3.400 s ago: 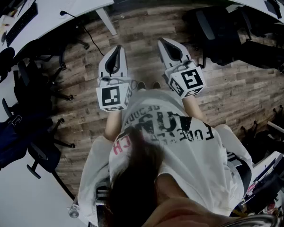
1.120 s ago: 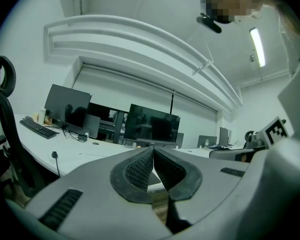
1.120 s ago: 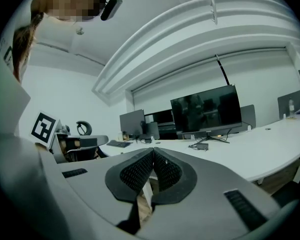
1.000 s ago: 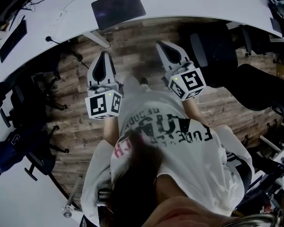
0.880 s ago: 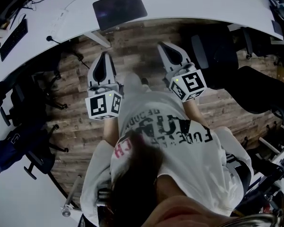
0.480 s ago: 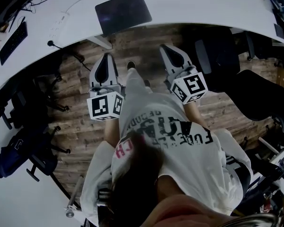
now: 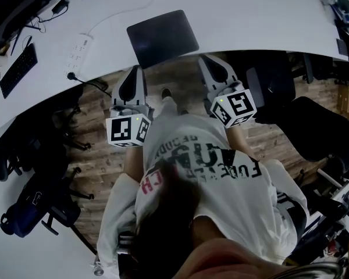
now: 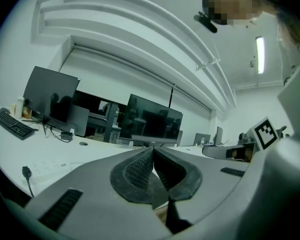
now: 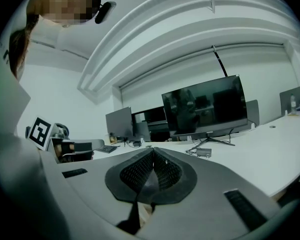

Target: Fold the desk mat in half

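The desk mat (image 7: 163, 38) lies flat and unfolded on the bench (image 7: 250, 16); left claw (image 7: 132, 71) and right claw (image 7: 206, 60) hover clenched, empty; the whole fold is left.

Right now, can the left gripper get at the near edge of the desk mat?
Probably yes. The desk mat lies flat at the desk's front rim, just ahead of the left gripper, with nothing between them. Its jaws are shut, so they must open first.
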### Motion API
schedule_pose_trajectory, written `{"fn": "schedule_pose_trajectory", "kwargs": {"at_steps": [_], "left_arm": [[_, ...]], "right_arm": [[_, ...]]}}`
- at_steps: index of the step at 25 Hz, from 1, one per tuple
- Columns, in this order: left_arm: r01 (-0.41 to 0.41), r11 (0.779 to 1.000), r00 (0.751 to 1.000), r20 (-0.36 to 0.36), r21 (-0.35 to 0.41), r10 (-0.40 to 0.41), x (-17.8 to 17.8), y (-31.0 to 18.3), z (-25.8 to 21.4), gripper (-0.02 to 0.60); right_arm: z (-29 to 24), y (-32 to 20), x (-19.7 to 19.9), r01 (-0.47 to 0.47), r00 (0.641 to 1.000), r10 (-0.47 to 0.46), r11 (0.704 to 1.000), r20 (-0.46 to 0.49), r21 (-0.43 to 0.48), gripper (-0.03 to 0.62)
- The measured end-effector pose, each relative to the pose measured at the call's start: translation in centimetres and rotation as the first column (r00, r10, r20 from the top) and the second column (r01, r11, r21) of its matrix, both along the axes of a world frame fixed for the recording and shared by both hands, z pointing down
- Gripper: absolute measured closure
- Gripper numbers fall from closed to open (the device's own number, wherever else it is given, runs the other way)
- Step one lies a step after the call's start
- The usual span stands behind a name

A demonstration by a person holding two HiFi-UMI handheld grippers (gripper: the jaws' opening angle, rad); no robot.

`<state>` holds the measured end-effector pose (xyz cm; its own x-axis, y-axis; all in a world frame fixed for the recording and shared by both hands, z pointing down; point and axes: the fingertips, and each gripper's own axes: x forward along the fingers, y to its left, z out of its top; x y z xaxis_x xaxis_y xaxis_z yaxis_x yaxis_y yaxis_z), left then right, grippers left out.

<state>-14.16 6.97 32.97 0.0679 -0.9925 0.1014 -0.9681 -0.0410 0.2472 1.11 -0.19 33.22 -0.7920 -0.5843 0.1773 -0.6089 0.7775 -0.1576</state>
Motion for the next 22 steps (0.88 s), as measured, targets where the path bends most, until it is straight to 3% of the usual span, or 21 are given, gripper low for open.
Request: {"fn": "schedule_pose_trajectory", "kwargs": {"at_steps": [10, 22], "left_arm": [[-0.030, 0.999, 0.999, -0.015, -0.032, 0.030, -3.0, -2.1, 1.4, 0.577], [0.007, 1.000, 1.000, -0.027, -0.027, -0.008, -3.9, -2.6, 1.4, 0.578]], "right_arm": [[1.2, -1.8, -1.6, -0.063, 0.998, 0.062, 0.997, -0.016, -0.038, 0.594], [0.9, -3.1, -2.8, -0.043, 0.999, 0.042, 0.998, -0.028, -0.036, 0.594]]}}
